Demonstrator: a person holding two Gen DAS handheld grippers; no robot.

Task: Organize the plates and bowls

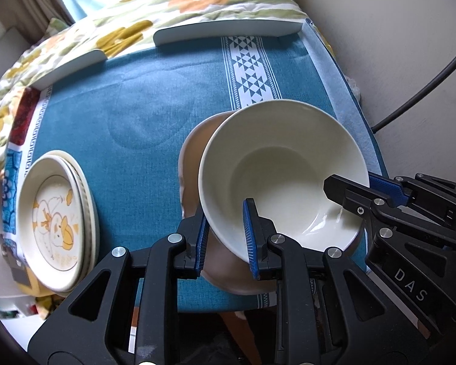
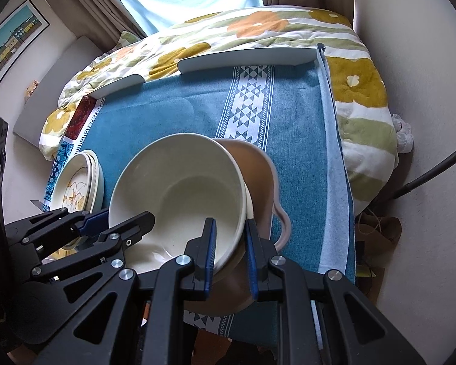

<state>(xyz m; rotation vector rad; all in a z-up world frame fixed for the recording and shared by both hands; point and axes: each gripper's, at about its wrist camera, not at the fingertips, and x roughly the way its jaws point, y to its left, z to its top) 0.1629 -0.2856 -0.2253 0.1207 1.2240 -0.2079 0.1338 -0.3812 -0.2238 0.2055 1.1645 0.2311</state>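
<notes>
A cream white bowl (image 1: 276, 158) (image 2: 179, 182) sits tilted inside a larger pinkish-tan bowl (image 1: 194, 152) (image 2: 255, 170) on the blue tablecloth. In the left wrist view my left gripper (image 1: 226, 240) is shut on the white bowl's near rim, one pad inside and one outside. The tan bowl's wall shows just below the pads. My right gripper (image 2: 231, 255) is shut on the same bowl's rim at the opposite side. Each gripper shows in the other's view: the right gripper (image 1: 368, 187) at the right rim, the left gripper (image 2: 111, 222) at the left rim.
A stack of cream plates (image 1: 54, 219) (image 2: 76, 188) with a cartoon print lies at the table's left edge. White rails (image 1: 228, 29) line the far edge of the blue tablecloth (image 1: 136, 91). A floral quilt (image 2: 358, 91) lies behind and right. A black cable (image 1: 425, 91) hangs at right.
</notes>
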